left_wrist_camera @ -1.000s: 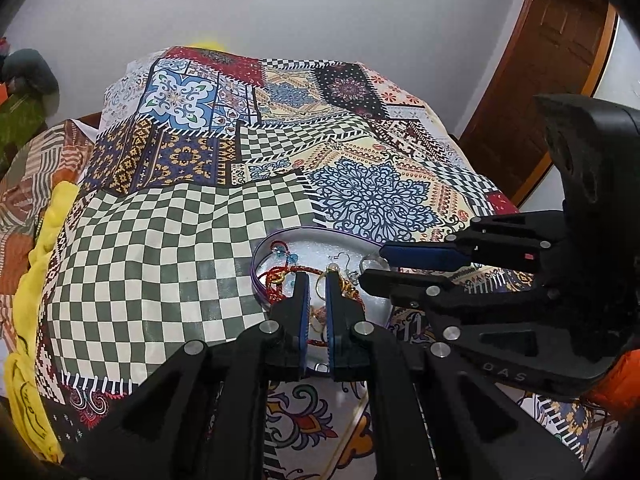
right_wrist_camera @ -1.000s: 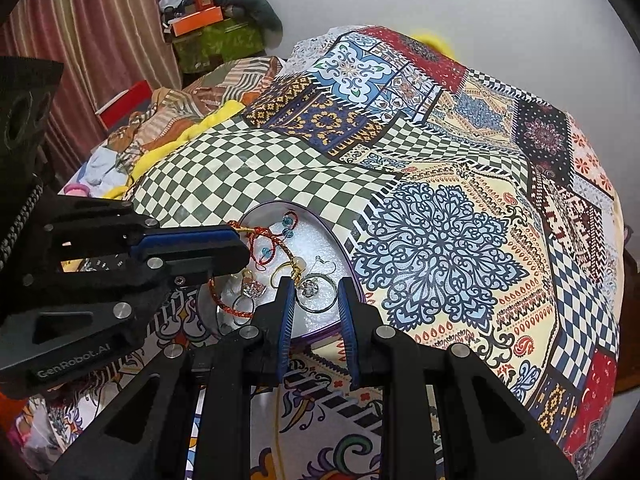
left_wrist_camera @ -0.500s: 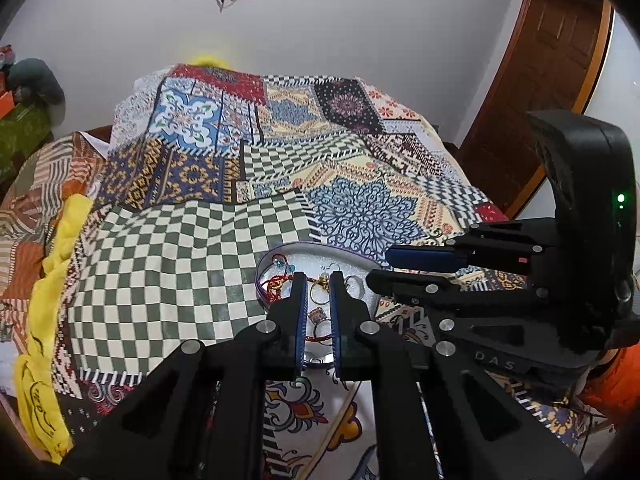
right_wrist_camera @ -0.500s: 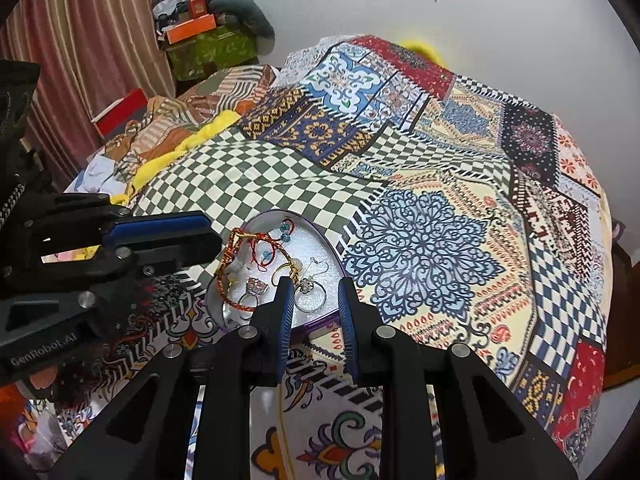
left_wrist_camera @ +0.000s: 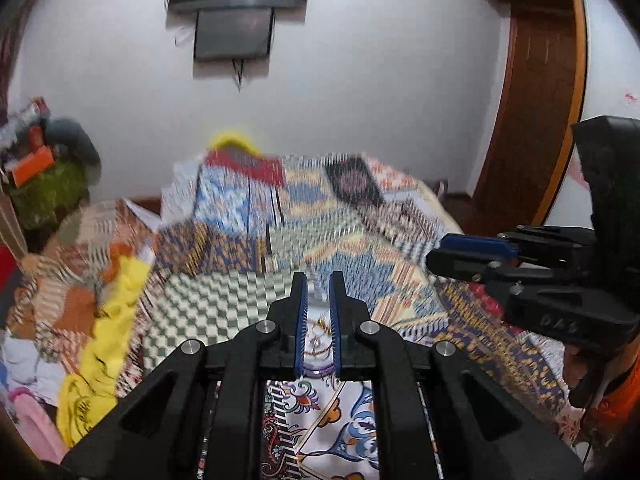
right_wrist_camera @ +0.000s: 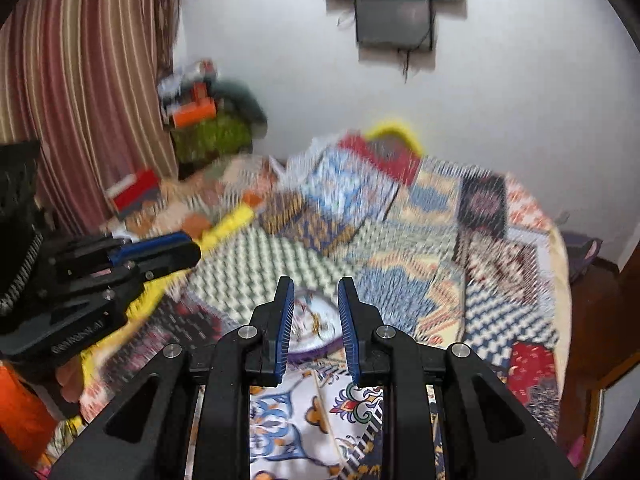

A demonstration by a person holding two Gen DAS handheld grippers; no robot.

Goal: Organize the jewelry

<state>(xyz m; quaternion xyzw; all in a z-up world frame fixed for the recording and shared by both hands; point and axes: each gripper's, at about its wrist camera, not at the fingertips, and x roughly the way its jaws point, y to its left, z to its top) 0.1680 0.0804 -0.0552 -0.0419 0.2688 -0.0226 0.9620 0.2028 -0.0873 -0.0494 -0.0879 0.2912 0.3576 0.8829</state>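
A round purple-rimmed tray of jewelry (right_wrist_camera: 316, 320) lies on the patterned bedspread, blurred by motion. It shows between the fingers of my right gripper (right_wrist_camera: 314, 296), which is open, empty and well above it. In the left wrist view the tray (left_wrist_camera: 318, 338) shows through the narrow gap of my left gripper (left_wrist_camera: 318, 286), whose fingers stand slightly apart with nothing between them. Each gripper appears in the other's view: the right one (left_wrist_camera: 464, 256) and the left one (right_wrist_camera: 172, 250).
The bedspread (left_wrist_camera: 328, 216) covers the bed. A yellow cloth (left_wrist_camera: 108, 320) and piled clothes lie at the left. A curtain (right_wrist_camera: 80, 80) hangs at the left, a wall screen (right_wrist_camera: 394, 8) above, and a wooden door (left_wrist_camera: 532, 120) at the right.
Both grippers have risen and tilted up away from the tray, so the wall and screen now fill the upper views. The right gripper's fingers have opened wider.
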